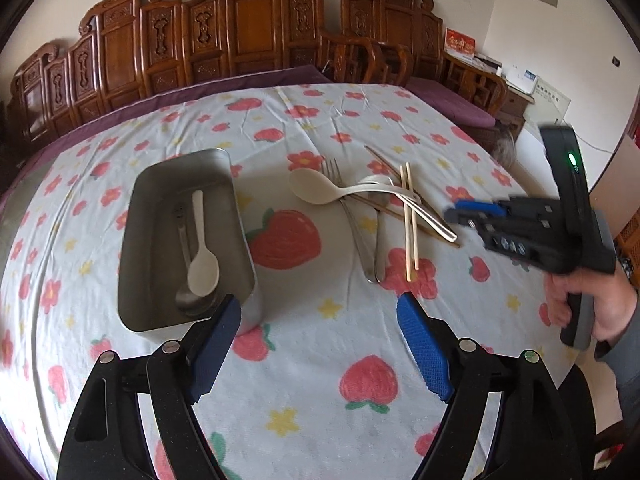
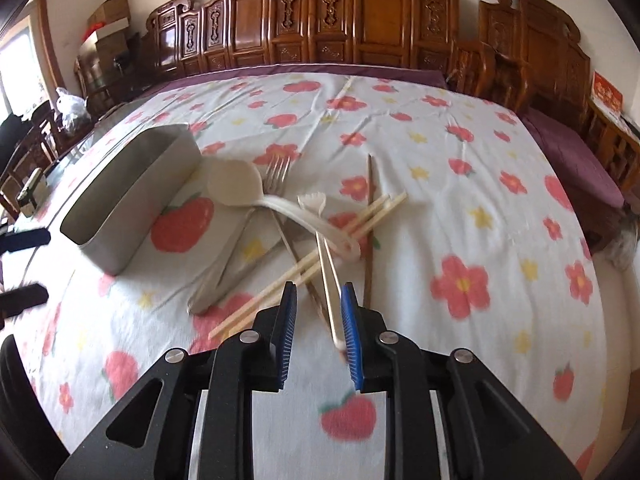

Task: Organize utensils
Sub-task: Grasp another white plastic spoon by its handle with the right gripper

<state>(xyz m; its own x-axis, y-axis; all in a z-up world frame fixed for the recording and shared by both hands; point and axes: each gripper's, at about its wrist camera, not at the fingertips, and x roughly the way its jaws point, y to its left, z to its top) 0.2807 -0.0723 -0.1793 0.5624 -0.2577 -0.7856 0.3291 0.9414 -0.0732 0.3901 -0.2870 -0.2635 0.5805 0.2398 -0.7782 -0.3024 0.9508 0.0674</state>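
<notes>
— Carved wooden chairs (image 1: 256, 32) behind a flowered cloth (image 1: 320, 380); where's the cutlery?

— Heaped right of the steel bin (image 1: 244, 264): ladle (image 1: 308, 188), fork (image 1: 334, 172), chopsticks (image 1: 410, 220). A white spoon (image 1: 202, 264) lies in the bin.

— Grippers?

— Left gripper (image 1: 320, 344), just before the bin, gapes empty. Right gripper (image 2: 318, 328), narrowly parted, straddles a pale fork (image 2: 326, 264) handle; grip unclear.
</notes>
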